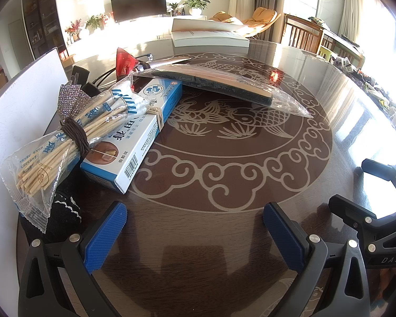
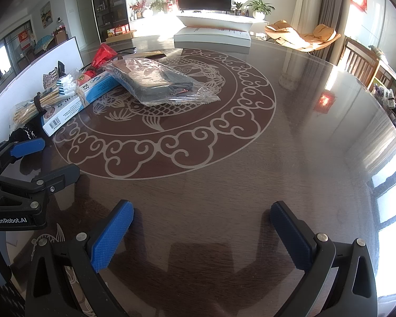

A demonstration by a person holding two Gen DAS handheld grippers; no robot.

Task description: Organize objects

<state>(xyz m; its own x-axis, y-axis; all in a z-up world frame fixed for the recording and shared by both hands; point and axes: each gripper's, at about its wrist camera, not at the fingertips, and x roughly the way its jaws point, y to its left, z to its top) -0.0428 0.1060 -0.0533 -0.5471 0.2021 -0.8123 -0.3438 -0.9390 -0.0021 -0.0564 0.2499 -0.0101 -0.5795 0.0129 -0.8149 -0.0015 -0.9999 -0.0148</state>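
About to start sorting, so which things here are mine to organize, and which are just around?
Likely to organize:
blue-and-white box
bagged sticks
cotton swabs
clear-bagged dark item
red packet

Just around:
open book
white board
table

Brown table (image 1: 330, 105) with pale fish-and-cloud pattern; blue-and-white box (image 1: 134, 142); red bag (image 1: 124, 60).

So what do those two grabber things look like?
Both look alike. The left gripper and the right gripper each have two black plastic arms with cut-out holes and round silver screws. The fingers carry bright blue pads with a bumpy, criss-cross texture. White lettering shows on the bodies: "GenRobot.AI" on the left one, "DAS" on the right one. No cables, hands or sleeves show.
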